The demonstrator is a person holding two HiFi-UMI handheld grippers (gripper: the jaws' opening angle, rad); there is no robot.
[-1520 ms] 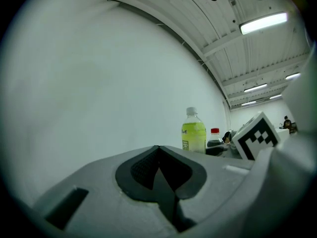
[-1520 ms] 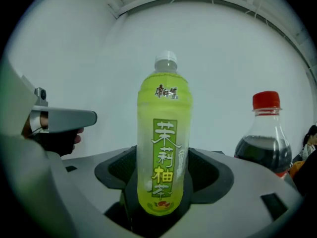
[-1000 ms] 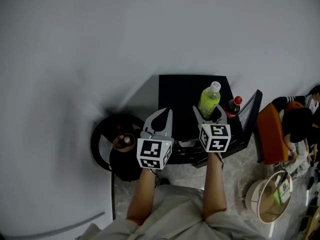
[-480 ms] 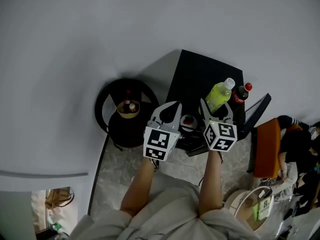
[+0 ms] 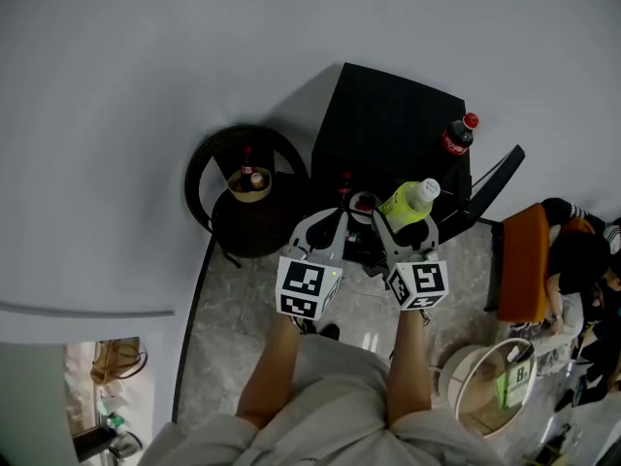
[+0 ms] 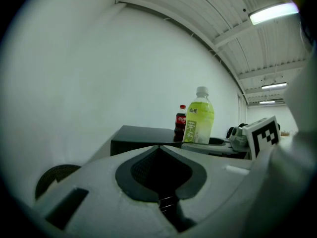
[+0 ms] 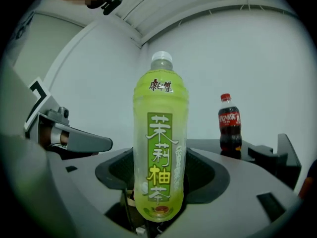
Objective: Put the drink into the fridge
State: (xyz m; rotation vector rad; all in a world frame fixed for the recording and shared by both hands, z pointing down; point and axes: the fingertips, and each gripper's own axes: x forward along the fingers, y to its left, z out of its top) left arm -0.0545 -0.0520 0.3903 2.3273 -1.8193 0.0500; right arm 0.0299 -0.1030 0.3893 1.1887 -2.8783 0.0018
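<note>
A green tea bottle [image 7: 160, 148] with a white cap stands upright between the jaws of my right gripper [image 7: 158, 202], which is shut on its lower part. In the head view the green tea bottle [image 5: 409, 203] and right gripper [image 5: 401, 223] hang in front of the black fridge [image 5: 388, 115]. A cola bottle [image 5: 456, 136] stands on the fridge's top at its right edge; in the right gripper view the cola bottle [image 7: 229, 123] is behind and to the right. My left gripper [image 5: 328, 223] sits beside the right one, jaws shut with nothing in them.
A round black side table [image 5: 218, 226] left of the fridge carries a bowl of small bottles [image 5: 249, 183]. A black panel [image 5: 493, 184] juts out at the fridge's right. Further right are an orange seat [image 5: 522, 260], a seated person and a round white stand [image 5: 490, 386].
The green tea bottle has come off the fridge top, away from the cola bottle and toward me, in the right gripper. The left gripper moved back alongside it.
</note>
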